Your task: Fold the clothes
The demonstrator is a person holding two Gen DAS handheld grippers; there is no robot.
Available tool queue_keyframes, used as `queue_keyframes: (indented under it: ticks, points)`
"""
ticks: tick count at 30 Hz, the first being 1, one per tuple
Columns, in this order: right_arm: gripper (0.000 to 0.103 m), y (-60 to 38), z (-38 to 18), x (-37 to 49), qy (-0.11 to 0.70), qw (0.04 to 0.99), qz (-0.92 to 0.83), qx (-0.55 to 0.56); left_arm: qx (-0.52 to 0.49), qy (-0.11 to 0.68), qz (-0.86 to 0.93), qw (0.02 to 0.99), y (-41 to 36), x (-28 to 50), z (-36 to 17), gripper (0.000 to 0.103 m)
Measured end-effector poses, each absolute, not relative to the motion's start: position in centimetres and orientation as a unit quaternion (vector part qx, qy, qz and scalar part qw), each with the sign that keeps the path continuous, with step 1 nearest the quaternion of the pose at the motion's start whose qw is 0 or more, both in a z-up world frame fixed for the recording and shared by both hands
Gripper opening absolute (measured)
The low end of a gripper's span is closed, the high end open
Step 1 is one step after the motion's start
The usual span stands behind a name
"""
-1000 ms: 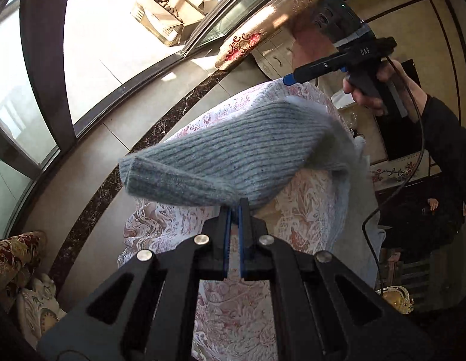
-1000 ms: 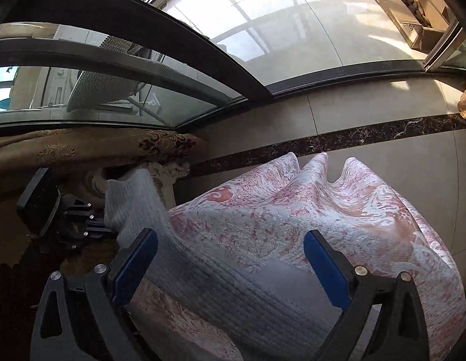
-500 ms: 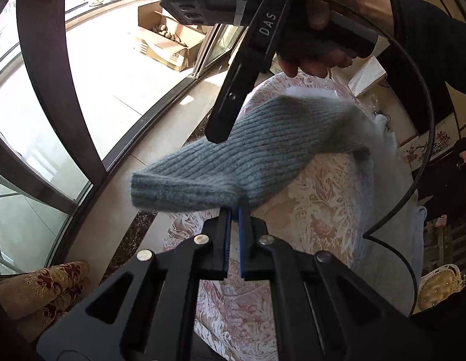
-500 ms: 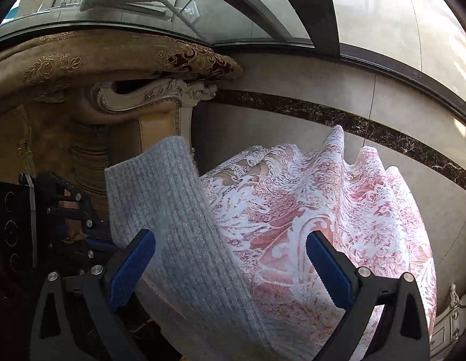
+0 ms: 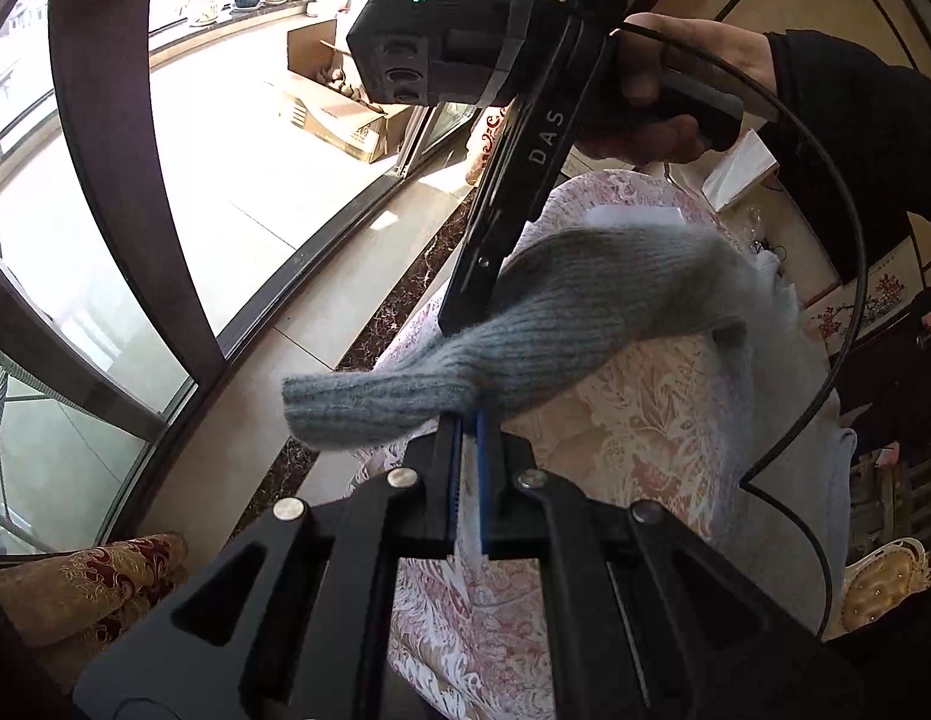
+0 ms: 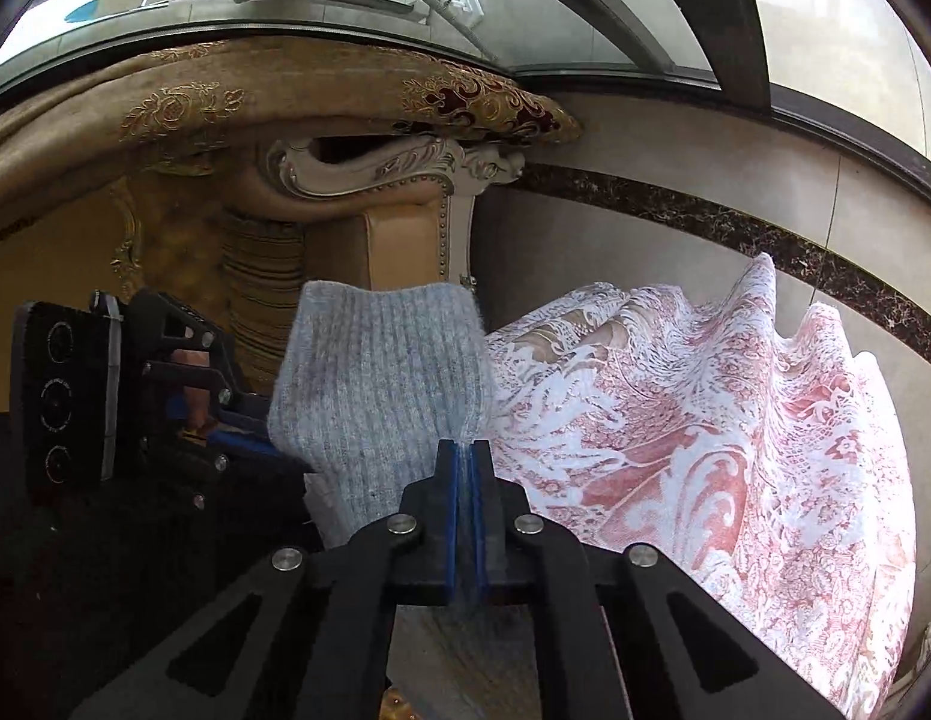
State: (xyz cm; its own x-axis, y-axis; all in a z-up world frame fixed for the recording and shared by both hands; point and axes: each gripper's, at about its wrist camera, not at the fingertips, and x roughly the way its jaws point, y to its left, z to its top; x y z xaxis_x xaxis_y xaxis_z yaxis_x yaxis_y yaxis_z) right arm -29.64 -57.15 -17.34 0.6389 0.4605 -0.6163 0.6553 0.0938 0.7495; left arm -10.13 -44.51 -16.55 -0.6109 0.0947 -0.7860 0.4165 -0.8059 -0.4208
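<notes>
Pinching the grey knitted sleeve [image 5: 561,324] between their blue pads, the fingers of the left gripper [image 5: 470,426] are clenched on the lower edge of the cuff end. The right gripper [image 6: 463,450] has its fingers also pressed together on the same sleeve, at the side edge just below the cuff. So both tools hold one sleeve, lifted in the air above the table [image 6: 735,480], which is covered with a pink and white lace cloth.

I judge that the folding is at an early or middle step: the sleeve is raised but not yet laid across the body of the sweater [image 5: 789,480]. No finished fold shows in either picture.

The left wrist view shows the rest of the sweater lying along the far side of the table, and the person's right hand [image 5: 657,96] on the handle. The right wrist view does not show this; it gives instead the open cuff from the front, the left tool beside it and an ornate sofa [image 6: 369,174] behind.
</notes>
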Motion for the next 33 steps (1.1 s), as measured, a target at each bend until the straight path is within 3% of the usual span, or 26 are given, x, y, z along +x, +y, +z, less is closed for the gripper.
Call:
queue_keyframes:
  ticks: [7,12,16,17,18,19,20,23,26,33]
  points:
    - [0.003,-60.6,-10.2,-37.8,0.341,0.653,-0.277,0.617,0.414,0.297,-0.848,0.144,-48.6,-12.6,-16.8,0.006]
    - [0.003,-61.6,-10.4,-41.2,0.34,0.623,-0.369,0.601,0.402,0.324,-0.841,0.161,-54.3,-15.9,-17.8,0.005]
    - [0.003,-60.7,-10.6,-41.3,0.328,0.623,-0.376,0.602,0.355,0.417,-0.829,0.116,-56.3,-15.4,-17.8,0.005]
    - [0.003,-60.5,-10.4,-41.3,0.322,0.626,-0.376,0.603,0.336,0.458,-0.817,0.095,-56.5,-15.2,-18.6,0.014]
    - [0.003,-60.3,-10.0,-41.1,0.317,0.632,-0.371,0.602,0.313,0.505,-0.801,0.072,-56.6,-14.9,-19.7,0.033]
    - [0.003,-60.1,-9.7,-40.9,0.314,0.638,-0.364,0.601,0.284,0.554,-0.781,0.05,-56.7,-14.6,-21.2,0.09]
    - [0.003,-59.8,-9.3,-40.6,0.314,0.642,-0.359,0.6,0.253,0.593,-0.763,0.035,-56.7,-14.3,-22.8,0.103]
    - [0.003,-59.0,-8.2,-40.2,0.302,0.655,-0.351,0.598,0.215,0.679,-0.702,0.013,-56.8,-13.5,-27.4,0.103]
    - [0.003,-58.2,-7.5,-40.2,0.285,0.662,-0.348,0.6,0.188,0.694,-0.695,0.009,-56.6,-12.4,-29.6,0.103]
    - [0.003,-57.1,-5.7,-39.5,0.282,0.668,-0.34,0.599,0.119,0.712,-0.684,-0.105,-58.4,-15.2,-32.5,0.102]
